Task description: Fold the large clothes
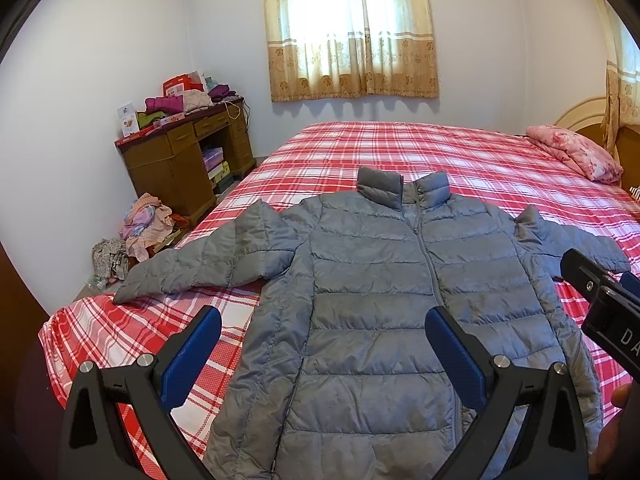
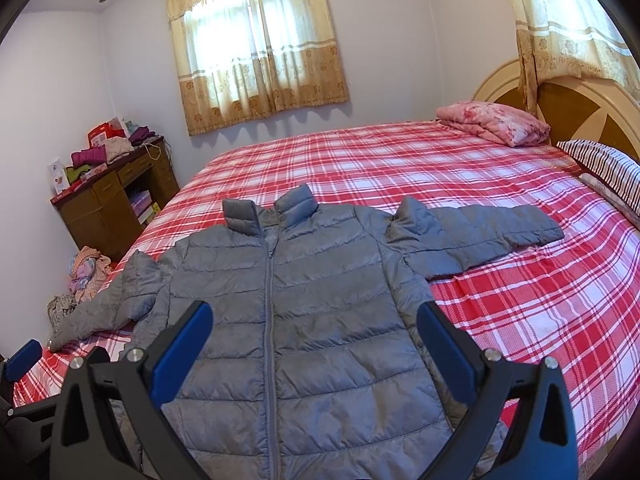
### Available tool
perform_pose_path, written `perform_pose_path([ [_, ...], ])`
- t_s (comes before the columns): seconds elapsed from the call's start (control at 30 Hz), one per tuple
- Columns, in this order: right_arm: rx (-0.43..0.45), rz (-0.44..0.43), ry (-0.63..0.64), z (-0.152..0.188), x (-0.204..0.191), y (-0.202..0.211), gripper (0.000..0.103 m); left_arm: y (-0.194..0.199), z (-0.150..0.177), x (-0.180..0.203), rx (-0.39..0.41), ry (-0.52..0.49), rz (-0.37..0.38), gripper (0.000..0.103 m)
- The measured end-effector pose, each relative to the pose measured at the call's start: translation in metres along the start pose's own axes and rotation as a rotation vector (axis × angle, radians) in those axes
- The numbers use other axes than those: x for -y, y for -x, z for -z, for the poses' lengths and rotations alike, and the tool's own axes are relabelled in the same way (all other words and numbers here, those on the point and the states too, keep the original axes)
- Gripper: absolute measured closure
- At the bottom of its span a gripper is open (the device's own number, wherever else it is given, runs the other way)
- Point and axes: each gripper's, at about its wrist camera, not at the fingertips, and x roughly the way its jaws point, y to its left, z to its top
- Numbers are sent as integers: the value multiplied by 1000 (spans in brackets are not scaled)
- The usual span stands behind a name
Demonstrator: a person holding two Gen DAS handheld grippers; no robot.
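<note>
While it lies face-up on the red plaid bedspread (image 2: 500, 312), the grey puffer jacket (image 2: 312, 304) is zipped to the collar, its quilted panels in soft horizontal ridges and both sleeves flung outward. Its shell has a slight sheen and shallow creases; the stand-up collar (image 1: 402, 188) splits into 2 stiff flaps at the zip.

Above the lower body of the jacket, the left gripper (image 1: 322, 350) has its fingers spread wide, holding nothing. The right gripper (image 2: 314, 348) likewise has its blue-padded fingers (image 2: 182, 356) parted and empty over the jacket's front.

From the left wrist view, the left sleeve (image 1: 208, 260) reaches the bed's edge, with a heap of clothes (image 1: 148, 224) on the floor beside a wooden desk (image 1: 188, 160). Only the right wrist view shows the full right sleeve (image 2: 488, 232) lying flat, a curved wooden headboard (image 2: 576, 100) and a striped pillow (image 2: 608, 168). Both views show a folded pink floral quilt (image 2: 496, 122) near the head of the bed and a beige curtain (image 2: 260, 48) over the window.
</note>
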Motion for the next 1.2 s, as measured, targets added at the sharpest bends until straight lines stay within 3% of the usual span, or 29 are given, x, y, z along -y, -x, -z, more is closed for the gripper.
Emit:
perform_pose_path([
  [1.2, -38, 3, -27, 3, 12, -8, 0, -10, 3, 9, -36, -3, 30, 1],
])
